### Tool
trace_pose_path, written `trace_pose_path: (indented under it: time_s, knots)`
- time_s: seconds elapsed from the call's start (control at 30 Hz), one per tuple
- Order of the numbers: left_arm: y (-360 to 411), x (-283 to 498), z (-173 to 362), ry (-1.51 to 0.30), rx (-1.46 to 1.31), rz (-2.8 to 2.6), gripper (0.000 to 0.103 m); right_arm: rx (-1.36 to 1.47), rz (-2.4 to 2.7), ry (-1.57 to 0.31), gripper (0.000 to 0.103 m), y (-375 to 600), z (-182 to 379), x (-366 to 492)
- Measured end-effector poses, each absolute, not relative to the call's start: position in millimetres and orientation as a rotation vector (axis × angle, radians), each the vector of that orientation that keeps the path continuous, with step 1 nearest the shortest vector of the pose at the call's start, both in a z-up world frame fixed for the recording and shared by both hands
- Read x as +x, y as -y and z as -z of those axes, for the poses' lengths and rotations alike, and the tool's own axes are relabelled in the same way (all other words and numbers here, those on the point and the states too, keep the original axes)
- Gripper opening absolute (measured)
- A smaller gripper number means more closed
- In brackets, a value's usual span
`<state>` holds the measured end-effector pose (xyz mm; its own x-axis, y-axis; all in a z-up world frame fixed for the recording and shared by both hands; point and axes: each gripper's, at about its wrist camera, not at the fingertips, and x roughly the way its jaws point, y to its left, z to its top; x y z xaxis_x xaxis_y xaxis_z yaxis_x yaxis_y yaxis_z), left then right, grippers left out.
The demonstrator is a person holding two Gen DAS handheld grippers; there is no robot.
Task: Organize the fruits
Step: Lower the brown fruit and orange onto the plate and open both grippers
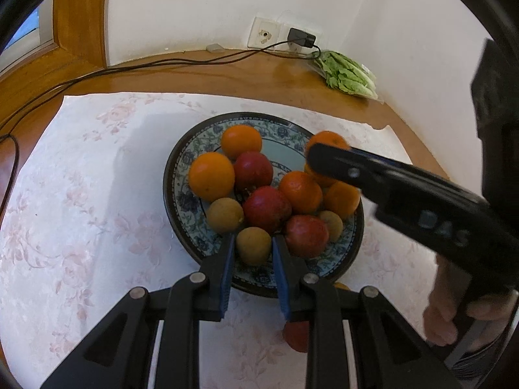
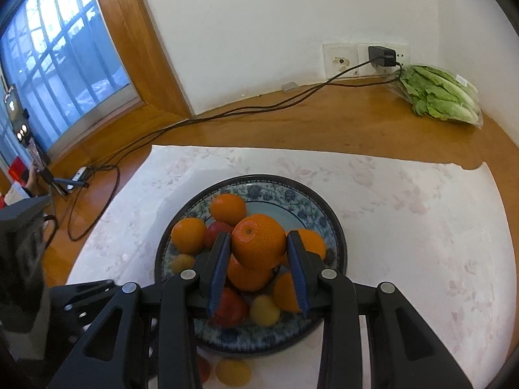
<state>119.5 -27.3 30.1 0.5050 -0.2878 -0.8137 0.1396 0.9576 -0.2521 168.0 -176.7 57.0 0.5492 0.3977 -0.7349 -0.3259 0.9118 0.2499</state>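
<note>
A blue floral plate holds several oranges, red fruits and small yellow-brown fruits. My left gripper stands over the plate's near rim with a yellow-brown fruit between its fingers; the jaws sit close to its sides. My right gripper is shut on an orange and holds it above the pile; it shows in the left wrist view over the plate's right side with the orange behind its tip. A red fruit and a yellow fruit lie on the cloth in front of the plate.
A pale floral cloth covers the wooden table. Bagged lettuce lies at the back right by the wall. A charger and cables run along the back left. A window is at the left.
</note>
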Motion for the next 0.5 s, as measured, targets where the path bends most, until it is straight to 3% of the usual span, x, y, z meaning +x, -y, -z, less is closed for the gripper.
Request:
trace_pose_path:
  time_s: [0.5]
  knots:
    - [27.9, 118.0, -31.1, -1.006, -0.162, 0.257, 0.024, 0.004, -0.425, -0.856, 0.036, 157.1, -50.3, 178.2]
